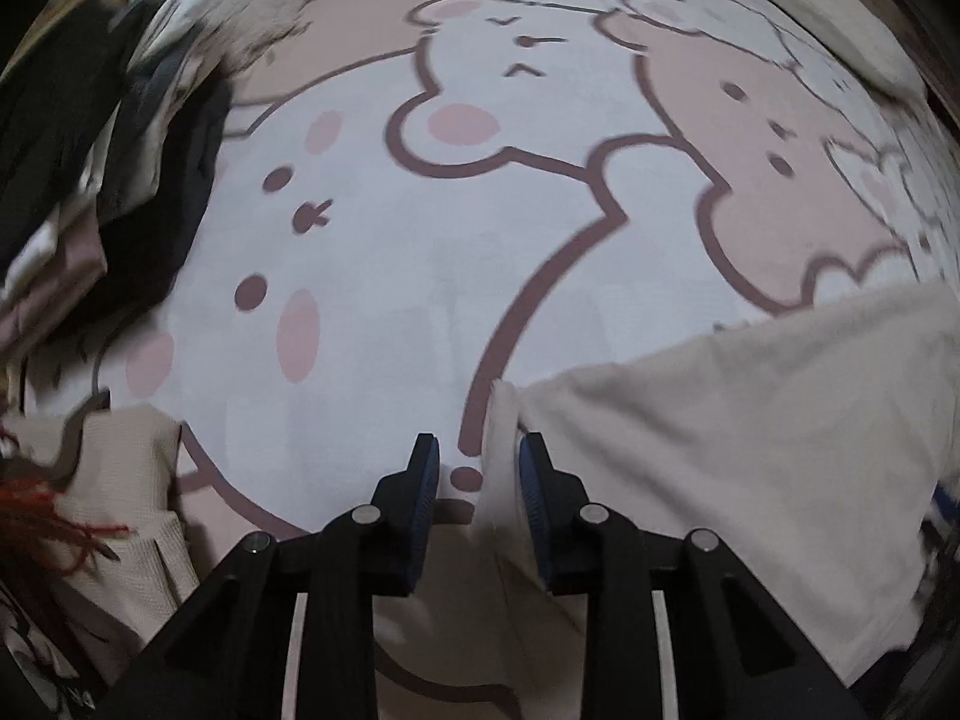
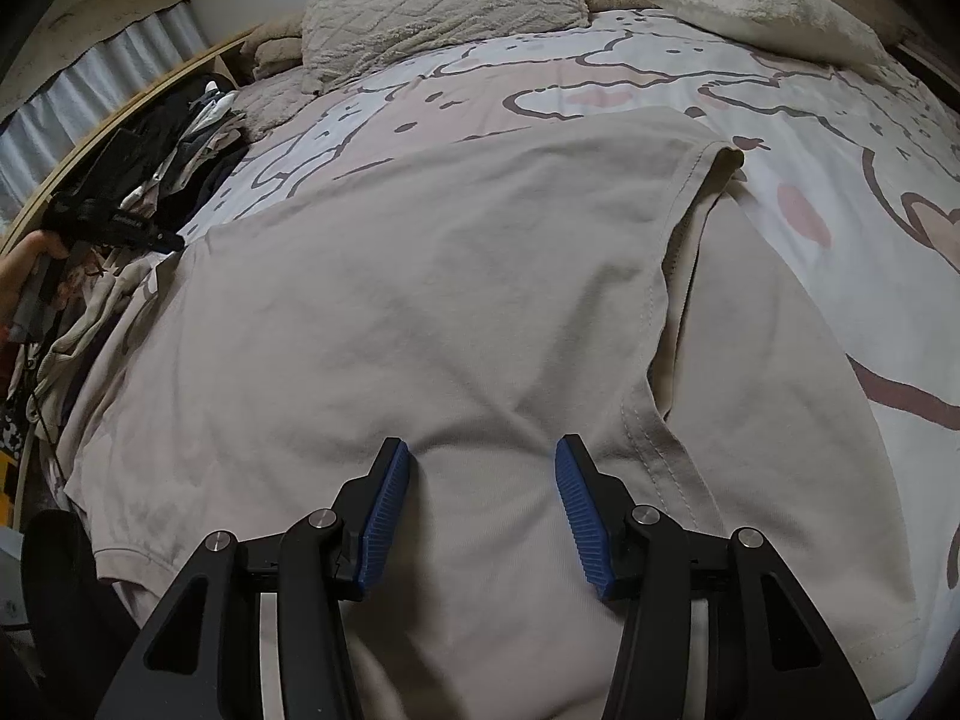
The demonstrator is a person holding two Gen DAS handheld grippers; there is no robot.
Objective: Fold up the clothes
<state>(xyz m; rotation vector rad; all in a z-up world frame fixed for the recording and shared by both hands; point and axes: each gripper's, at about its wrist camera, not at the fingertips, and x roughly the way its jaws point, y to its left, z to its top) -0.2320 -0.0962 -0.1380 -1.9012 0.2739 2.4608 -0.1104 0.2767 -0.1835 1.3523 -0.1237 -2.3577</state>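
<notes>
one beige t-shirt (image 2: 420, 300) lies on the bedsheet (image 1: 390, 252) with two pillows (image 2: 444, 0); left gripper (image 1: 480, 468) and right gripper (image 2: 483, 468) both gape empty.

A home bedroom: made-up bed (image 2: 840, 138) under a cartoon-bear sheet (image 1: 390, 276), fluffy pillows (image 2: 444, 0) against the head end, heap of loose garments (image 2: 180, 138) along the wooden bed edge, pleated curtain (image 2: 102, 90) by the wall, beige T-shirt (image 2: 420, 300) spread flat on the bed

left claw (image 1: 479, 468) parted over cartoon bedsheet (image 1: 390, 276), beige shirt (image 1: 720, 450) corner beside it
</notes>
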